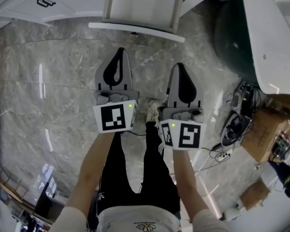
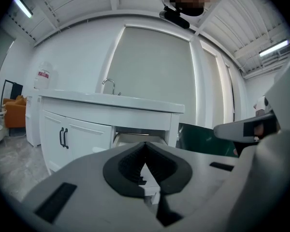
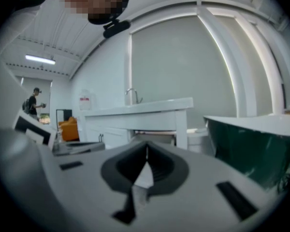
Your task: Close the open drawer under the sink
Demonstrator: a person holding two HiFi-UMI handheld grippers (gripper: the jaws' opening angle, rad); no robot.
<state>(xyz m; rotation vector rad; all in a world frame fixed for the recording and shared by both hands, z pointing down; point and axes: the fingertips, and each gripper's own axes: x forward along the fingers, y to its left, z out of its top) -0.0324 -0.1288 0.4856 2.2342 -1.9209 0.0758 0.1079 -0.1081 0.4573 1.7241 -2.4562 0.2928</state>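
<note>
The left tool [image 1: 120, 56] and right tool [image 1: 180, 70] are both closed together, empty. Set both against the white open drawer [image 1: 137, 30] front at 12 o'clock; push evenly.

Dark green, white-rimmed bathtub [image 1: 236, 37] at two o'clock on glossy grey marble floor [image 1: 48, 81] (streaked with reflections); tangled black cables [image 1: 233, 125] and brown cardboard boxes [image 1: 262, 141] at four o'clock.

The drawer [image 1: 137, 31] is white and open, pulled well out from the white vanity [image 2: 111, 103] below the sink. It sits level, just right of the cabinet doors [image 2: 82, 137], with its flat front panel facing outward.
</note>
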